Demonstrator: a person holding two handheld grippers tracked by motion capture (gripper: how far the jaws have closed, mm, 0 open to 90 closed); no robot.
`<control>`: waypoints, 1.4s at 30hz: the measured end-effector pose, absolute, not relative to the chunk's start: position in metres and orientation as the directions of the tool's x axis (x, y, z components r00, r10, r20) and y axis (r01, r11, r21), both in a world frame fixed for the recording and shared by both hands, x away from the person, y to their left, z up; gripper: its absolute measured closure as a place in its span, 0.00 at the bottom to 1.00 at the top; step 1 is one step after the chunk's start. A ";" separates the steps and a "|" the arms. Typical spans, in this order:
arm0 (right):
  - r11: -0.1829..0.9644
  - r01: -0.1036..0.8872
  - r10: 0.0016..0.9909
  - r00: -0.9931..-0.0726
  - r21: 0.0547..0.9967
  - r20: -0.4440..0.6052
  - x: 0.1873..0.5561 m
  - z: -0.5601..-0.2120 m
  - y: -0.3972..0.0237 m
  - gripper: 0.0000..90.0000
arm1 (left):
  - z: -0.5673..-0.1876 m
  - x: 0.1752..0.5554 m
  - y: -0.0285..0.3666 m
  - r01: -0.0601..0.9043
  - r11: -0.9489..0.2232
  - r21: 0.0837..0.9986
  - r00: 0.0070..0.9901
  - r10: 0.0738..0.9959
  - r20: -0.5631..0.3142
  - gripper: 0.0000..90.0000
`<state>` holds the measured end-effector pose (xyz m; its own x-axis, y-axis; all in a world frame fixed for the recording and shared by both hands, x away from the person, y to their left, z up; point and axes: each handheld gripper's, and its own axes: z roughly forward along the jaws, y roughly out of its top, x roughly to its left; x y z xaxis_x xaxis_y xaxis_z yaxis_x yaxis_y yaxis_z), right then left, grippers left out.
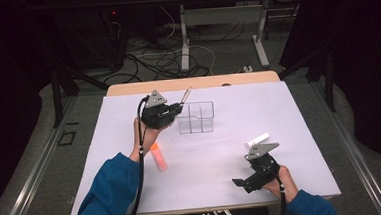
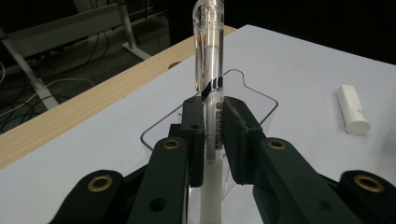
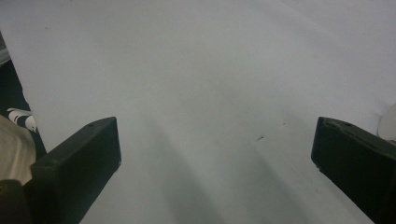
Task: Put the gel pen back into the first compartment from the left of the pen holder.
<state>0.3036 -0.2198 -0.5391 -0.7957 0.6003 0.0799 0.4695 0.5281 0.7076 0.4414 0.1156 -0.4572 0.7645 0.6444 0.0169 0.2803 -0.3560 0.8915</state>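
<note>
I have a clear pen (image 2: 208,70) pinched in my left gripper (image 2: 212,123). The two black jaws press on its sides, low on the white part with the label, and the clear cap end sticks up past them. In the high view the pen (image 1: 185,94) pokes out from the gripper, slanted up and toward the far edge of the table. It sits in the air right by the left wall of the clear box (image 1: 195,117), near the box's far corner.

The box has little walls inside that cut it into small rooms. I think the step now is carrying the pen to the box. Next I need to bring the pen over one room, tip it so one end points down, lower it in, and only then let the jaws go apart. If I let go too soon, the pen may fall outside the box or lie across a wall.

An orange marker (image 1: 158,156) lies on the white table (image 1: 133,191) near my left arm. A white eraser (image 2: 353,109) lies off to the right.

My left hand (image 1: 147,135) is up, with its gripper pointing at the box. My right gripper (image 1: 253,176) rests low near the front edge, jaws spread wide, holding nothing.
</note>
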 end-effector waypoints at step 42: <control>0.524 0.471 0.599 -0.796 0.710 0.086 0.303 -0.539 -0.219 0.01 | -0.444 0.464 0.101 0.260 -0.266 0.928 0.742 0.670 -0.016 0.88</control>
<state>0.3026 -0.2193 -0.5390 -0.7962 0.5988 0.0864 0.4711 0.5240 0.7096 0.4636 0.1012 -0.4436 0.7424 0.6698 -0.0160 0.2601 -0.2662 0.9282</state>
